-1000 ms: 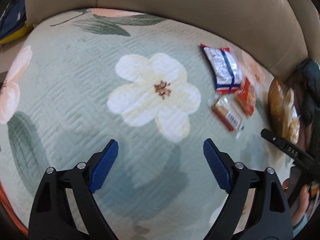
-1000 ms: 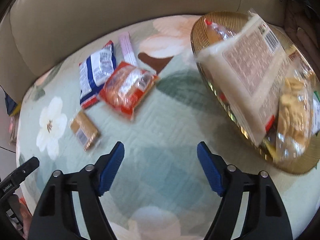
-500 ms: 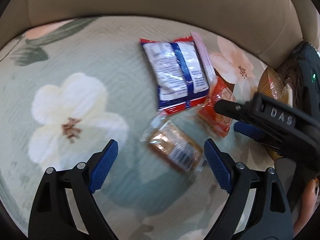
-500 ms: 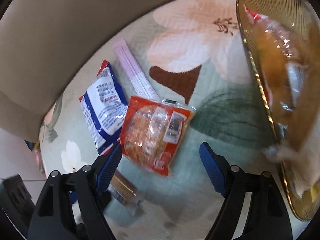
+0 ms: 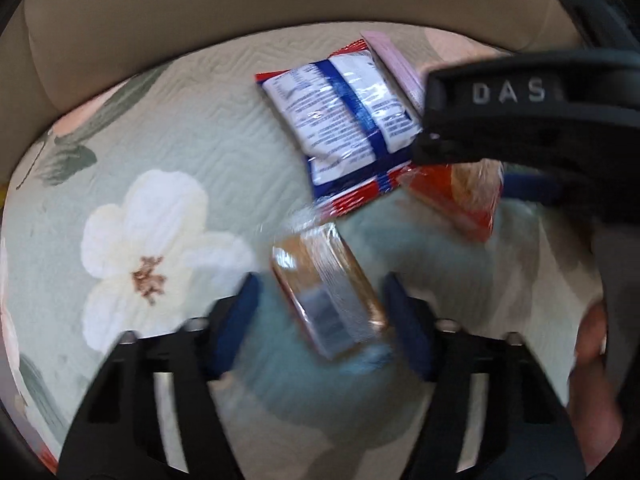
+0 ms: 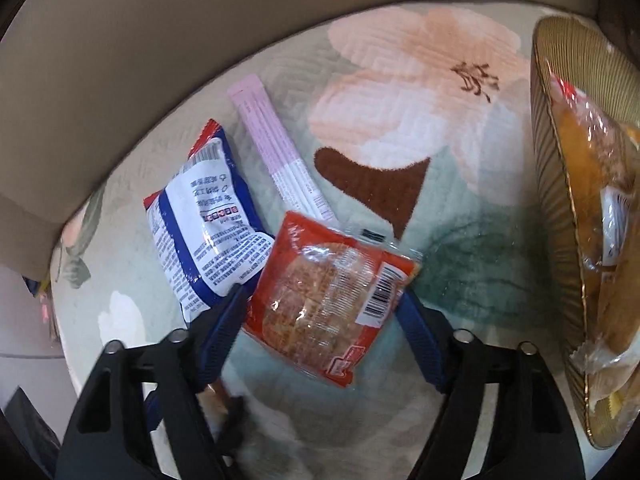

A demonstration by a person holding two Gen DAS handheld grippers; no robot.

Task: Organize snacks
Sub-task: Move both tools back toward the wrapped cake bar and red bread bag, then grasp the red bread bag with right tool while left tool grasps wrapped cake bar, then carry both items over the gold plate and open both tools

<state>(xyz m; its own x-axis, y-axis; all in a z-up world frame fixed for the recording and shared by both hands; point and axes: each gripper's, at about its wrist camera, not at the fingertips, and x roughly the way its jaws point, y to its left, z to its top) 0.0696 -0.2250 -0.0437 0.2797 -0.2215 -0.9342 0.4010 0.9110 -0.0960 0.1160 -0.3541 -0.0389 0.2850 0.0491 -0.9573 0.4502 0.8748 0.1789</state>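
A floral quilt (image 5: 192, 128) on a beige sofa (image 6: 120, 60) is bearing loose snacks and a gold tray (image 6: 554, 208).

The left gripper (image 5: 324, 312) is straddling the brown bar (image 5: 328, 292), jaws spread on either side; whether the pads touch it is lost in blur. The right gripper (image 6: 322, 320) is straddling the red packet (image 6: 328, 292), spread likewise, beside the blue bag (image 6: 208, 220) and pink stick (image 6: 276, 152). The tray is sitting at right, holding wrapped bread (image 6: 592, 200).

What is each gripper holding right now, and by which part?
Nothing is gripped yet. The left gripper straddles the small brown clear-wrapped snack bar, the right gripper straddles the red-orange plastic cracker packet; both jaws look open around the long sides.
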